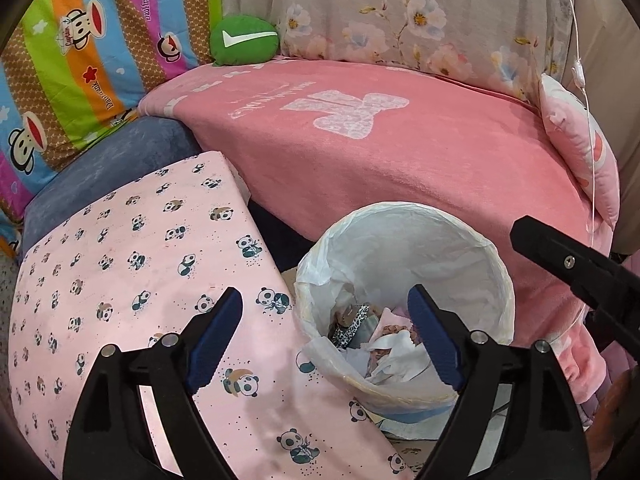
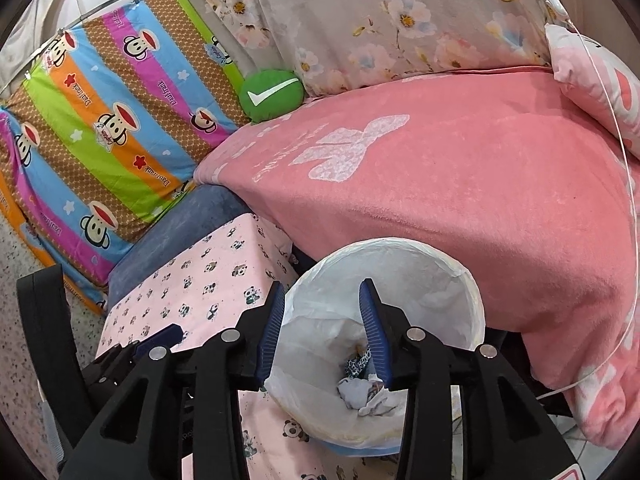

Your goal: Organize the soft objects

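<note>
Nearest the cameras, two grippers hang over one bin: the left gripper (image 1: pixel 325 336) has its blue-padded jaws spread wide with nothing between them, one finger over the panda cloth and the other over the bin's mouth, while the right gripper (image 2: pixel 322 330) has its jaws parted about halfway, also empty and touching nothing, both fingers framing the bin's opening. In the left wrist view the tip of the right gripper shows as a black bar at the right edge, just beside the bin. The single bin (image 1: pixel 472 236), round and lined with a white plastic bag, stands below them, and the soft things (image 1: pixel 384 340) already lie in a small heap at its bottom: a leopard-print piece, white cloth and a bit of pink, too crumpled to count surely. Just left of the bin lies one pale pink cloth with pandas (image 1: pixel 132 248), spread over a block, and behind that one blue-grey cushion (image 1: pixel 104 172). Past the bin stretches one salmon-pink blanket (image 1: pixel 400 176) with a white figure printed on it. At the blanket's far left corner sits one round green cushion (image 1: pixel 244 40) with a white tick. One pink and white pillow (image 1: pixel 580 148) leans at the right edge. Farthest back stand one striped monkey-print quilt (image 1: pixel 80 56) at left and one grey flowered cloth (image 1: pixel 400 12) behind the blanket.
</note>
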`<state>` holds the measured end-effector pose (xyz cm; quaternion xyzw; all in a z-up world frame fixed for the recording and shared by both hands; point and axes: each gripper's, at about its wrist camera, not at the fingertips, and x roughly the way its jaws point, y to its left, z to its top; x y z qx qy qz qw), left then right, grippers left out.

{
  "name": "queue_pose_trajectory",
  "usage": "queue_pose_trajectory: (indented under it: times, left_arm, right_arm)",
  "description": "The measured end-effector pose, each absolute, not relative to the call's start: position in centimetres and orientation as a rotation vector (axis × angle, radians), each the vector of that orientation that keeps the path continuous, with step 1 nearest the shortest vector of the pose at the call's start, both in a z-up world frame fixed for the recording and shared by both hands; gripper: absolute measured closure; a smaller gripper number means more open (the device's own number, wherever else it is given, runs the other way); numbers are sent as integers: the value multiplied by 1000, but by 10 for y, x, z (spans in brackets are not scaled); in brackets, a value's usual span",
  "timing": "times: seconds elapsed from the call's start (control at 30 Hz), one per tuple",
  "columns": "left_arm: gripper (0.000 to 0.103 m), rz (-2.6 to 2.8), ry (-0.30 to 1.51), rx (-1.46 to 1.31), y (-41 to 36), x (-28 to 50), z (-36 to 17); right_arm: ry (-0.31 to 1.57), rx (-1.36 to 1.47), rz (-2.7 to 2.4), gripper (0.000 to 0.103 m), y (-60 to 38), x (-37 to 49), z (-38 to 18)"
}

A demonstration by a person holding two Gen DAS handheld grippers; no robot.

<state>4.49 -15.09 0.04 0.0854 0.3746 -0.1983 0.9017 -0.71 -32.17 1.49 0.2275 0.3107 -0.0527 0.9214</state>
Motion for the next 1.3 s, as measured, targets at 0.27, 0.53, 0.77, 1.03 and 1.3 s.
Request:
queue_pose_trajectory:
  times: [0.27, 0.53, 0.77, 1.03, 1.3]
  left_arm:
    - [14, -363, 756, 204, -141, 36, 0]
    - [13, -337, 764, 214, -133, 26, -3]
    - [13, -305, 772, 204, -127, 22, -7]
    - [13, -275, 784, 194, -121, 18, -11]
    - [13, -265, 787, 199, -119, 13, -11]
  right_arm:
    - [672, 364, -151, 52, -303, -18, 17]
    - [703, 317, -196, 42, -296, -36, 13]
    - [709, 299, -217, 34, -294, -45, 9]
    - [730, 248, -242, 21, -288, -55, 6]
    - [753, 221, -243, 17, -285, -58, 2]
